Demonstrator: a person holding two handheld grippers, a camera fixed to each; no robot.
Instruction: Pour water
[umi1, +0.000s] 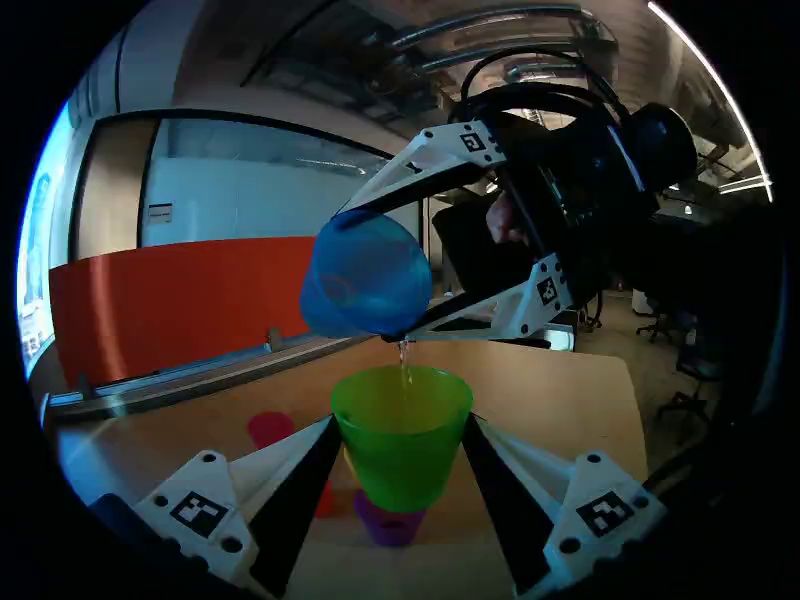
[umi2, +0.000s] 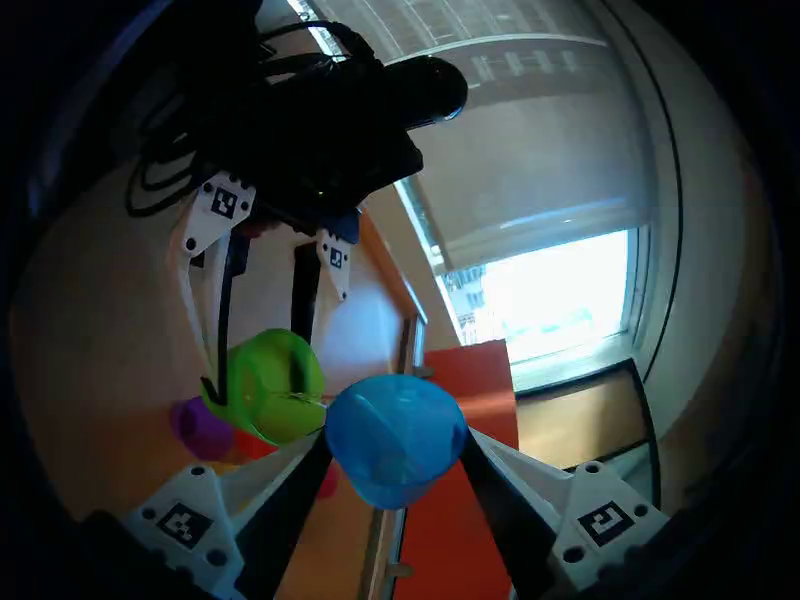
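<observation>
Status: left gripper (umi1: 402, 428) pinches a translucent green plastic cup (umi1: 402, 455) between both fingers, upright, held above the light wooden tabletop (umi1: 560, 390). The right gripper (umi2: 395, 440) clamps a translucent blue plastic cup (umi2: 395, 430) from both sides. In the left gripper view the blue cup is steeply tilted and sits directly above the green cup's rim. A thin stream of water (umi1: 404, 358) runs from its lower edge into the green cup's open mouth. The cups are close, not touching. A hand (umi1: 505, 222) shows behind the right gripper's fingers, at its black body.

On the table under the green cup: a small purple cup (umi1: 388, 525) just below it, and a pink-red cup (umi1: 270, 428) off to the side, partly hidden by a finger. Can't tell whether either holds anything.

Background, left gripper view: orange wall panel (umi1: 170, 300) under a glass partition (umi1: 250, 190). Right gripper view: bright window (umi2: 545, 300) beyond the cups.
</observation>
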